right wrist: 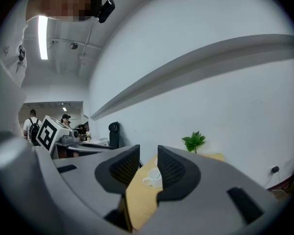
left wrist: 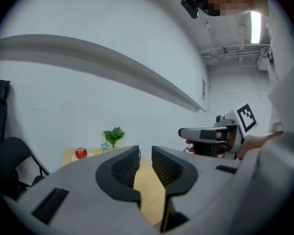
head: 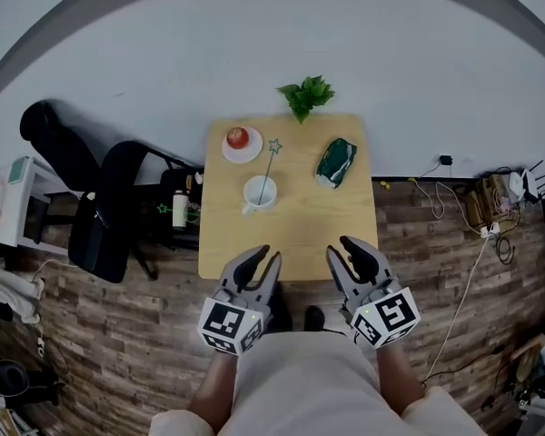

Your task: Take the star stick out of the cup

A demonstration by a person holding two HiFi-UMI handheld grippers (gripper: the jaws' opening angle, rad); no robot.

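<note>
A white cup (head: 260, 193) stands near the middle of the wooden table (head: 327, 225). The star stick (head: 271, 163) leans out of it, star end up and towards the far side. Both grippers hover at the table's near edge, well short of the cup. My left gripper (head: 264, 257) is open with nothing between its jaws, and so is my right gripper (head: 342, 248). In the right gripper view the cup (right wrist: 153, 177) shows through the gap between the jaws (right wrist: 148, 156). In the left gripper view the star (left wrist: 105, 146) peeks above the left jaw, and the cup is hidden.
A red apple on a plate (head: 239, 138) sits at the far left of the table, a small green plant (head: 306, 95) at the far edge, and a green packet (head: 336, 163) at the right. Black chairs (head: 109, 207) and a bottle (head: 179, 209) stand left of the table. Cables (head: 490, 221) lie on the floor at right.
</note>
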